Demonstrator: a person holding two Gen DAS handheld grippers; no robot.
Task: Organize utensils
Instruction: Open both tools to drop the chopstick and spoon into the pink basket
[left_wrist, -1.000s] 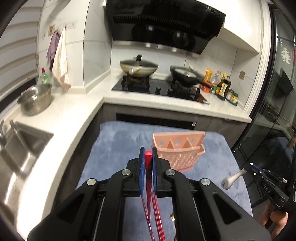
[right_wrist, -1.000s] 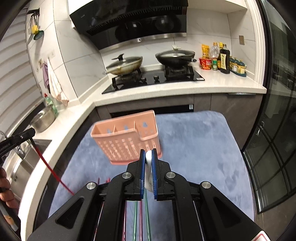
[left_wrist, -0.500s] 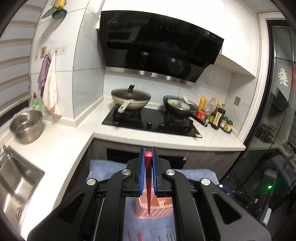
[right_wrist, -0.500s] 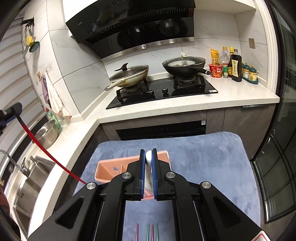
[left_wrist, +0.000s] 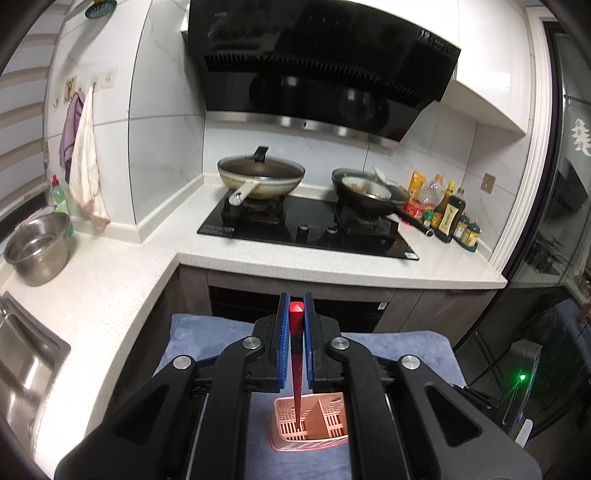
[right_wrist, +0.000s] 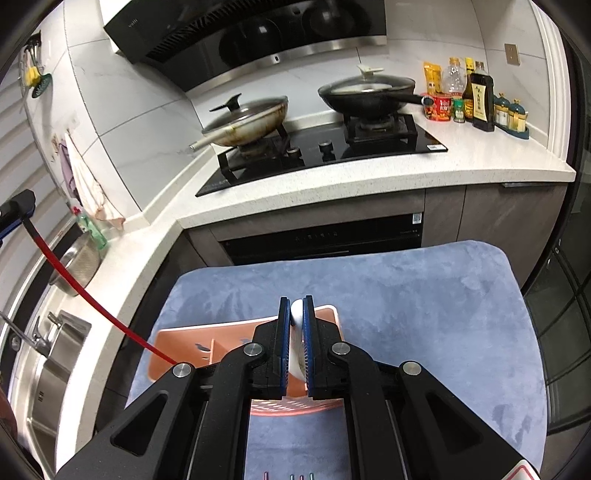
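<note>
1. Left gripper jaws clenched on red plastic chopstick, tip over pink slotted plastic caddy: keep it vertical, lower into one compartment.
2. Right gripper jaws clenched on white spoon handle above caddy; wait clear.

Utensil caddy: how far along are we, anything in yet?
Done: nothing is visibly seated in the pink caddy.
In hand: the left gripper is shut on a red chopstick whose tip points into a caddy compartment; the right gripper is shut on a white utensil above the caddy.
Left: both drops, plus loose sticks on the blue mat.
</note>
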